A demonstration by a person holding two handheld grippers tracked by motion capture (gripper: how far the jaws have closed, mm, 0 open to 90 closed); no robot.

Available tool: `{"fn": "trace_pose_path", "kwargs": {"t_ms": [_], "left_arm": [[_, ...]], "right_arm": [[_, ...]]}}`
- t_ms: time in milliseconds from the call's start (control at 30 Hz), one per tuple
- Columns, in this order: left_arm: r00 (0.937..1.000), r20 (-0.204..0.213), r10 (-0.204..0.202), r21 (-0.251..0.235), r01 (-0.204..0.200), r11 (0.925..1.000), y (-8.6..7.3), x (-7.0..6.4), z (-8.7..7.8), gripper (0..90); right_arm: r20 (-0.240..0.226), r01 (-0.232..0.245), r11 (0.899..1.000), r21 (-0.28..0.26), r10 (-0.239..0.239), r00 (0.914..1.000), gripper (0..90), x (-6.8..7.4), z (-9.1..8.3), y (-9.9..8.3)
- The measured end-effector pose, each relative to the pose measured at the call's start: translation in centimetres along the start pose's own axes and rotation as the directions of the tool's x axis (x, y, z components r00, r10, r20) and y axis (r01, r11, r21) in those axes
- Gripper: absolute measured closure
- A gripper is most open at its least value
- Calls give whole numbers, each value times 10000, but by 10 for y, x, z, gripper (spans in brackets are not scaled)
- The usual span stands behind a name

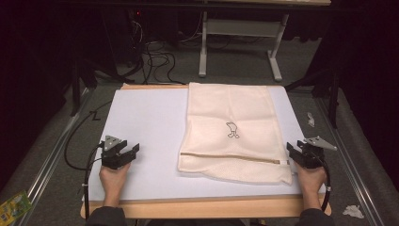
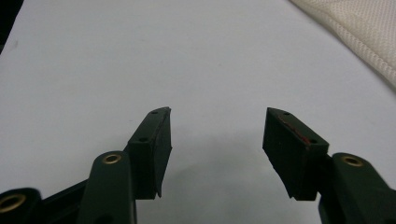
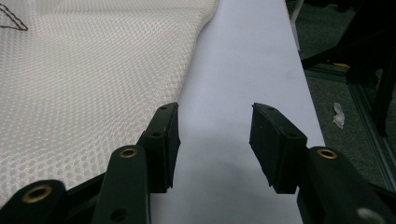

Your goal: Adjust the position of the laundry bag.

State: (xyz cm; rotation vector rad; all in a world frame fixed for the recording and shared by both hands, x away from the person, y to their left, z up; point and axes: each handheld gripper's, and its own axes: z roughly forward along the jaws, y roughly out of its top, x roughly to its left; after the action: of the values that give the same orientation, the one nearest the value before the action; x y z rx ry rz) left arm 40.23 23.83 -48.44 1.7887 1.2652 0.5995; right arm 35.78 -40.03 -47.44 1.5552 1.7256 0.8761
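Observation:
A cream mesh laundry bag (image 1: 232, 129) lies flat on the white table mat (image 1: 146, 127), right of centre, with a zipper line near its front edge and a small dark drawing in its middle. My left gripper (image 1: 123, 151) rests open on the bare mat, well left of the bag; a corner of the bag (image 2: 364, 28) shows at the upper right in the left gripper view. My right gripper (image 1: 296, 151) stands open beside the bag's right front corner. In the right gripper view my right gripper (image 3: 215, 123) has its left jaw over the edge of the mesh bag (image 3: 84, 79), with nothing held.
The mat sits on a wooden board (image 1: 207, 207). A grey floor surrounds the table, with cables (image 1: 155, 56) and a white table frame (image 1: 240, 42) behind. Crumpled paper bits (image 1: 353, 211) lie on the floor at right, and a yellow-green packet (image 1: 14, 205) at left.

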Motion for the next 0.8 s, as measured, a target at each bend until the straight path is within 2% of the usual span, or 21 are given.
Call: {"fn": "trace_pose_path", "kwargs": {"t_ms": [333, 500, 633, 800], "left_arm": [[9996, 46, 261, 147, -262, 9995, 1, -2, 1, 421], [9972, -227, 712, 88, -711, 9974, 0, -8, 0, 432], [9983, -154, 568, 158, -565, 9983, 1, -6, 1, 431], [9984, -125, 551, 127, -549, 9984, 1, -6, 0, 430]], "right_arm": [[-55, -98, 9999, -29, 98, 9999, 516, -2, 0, 0], [-46, -133, 9999, -8, 133, 9999, 515, -1, 0, 0], [-197, -149, 9999, 73, 150, 9997, 533, -3, 1, 0], [-38, -217, 9998, -10, 217, 9998, 541, -3, 0, 0]]}}
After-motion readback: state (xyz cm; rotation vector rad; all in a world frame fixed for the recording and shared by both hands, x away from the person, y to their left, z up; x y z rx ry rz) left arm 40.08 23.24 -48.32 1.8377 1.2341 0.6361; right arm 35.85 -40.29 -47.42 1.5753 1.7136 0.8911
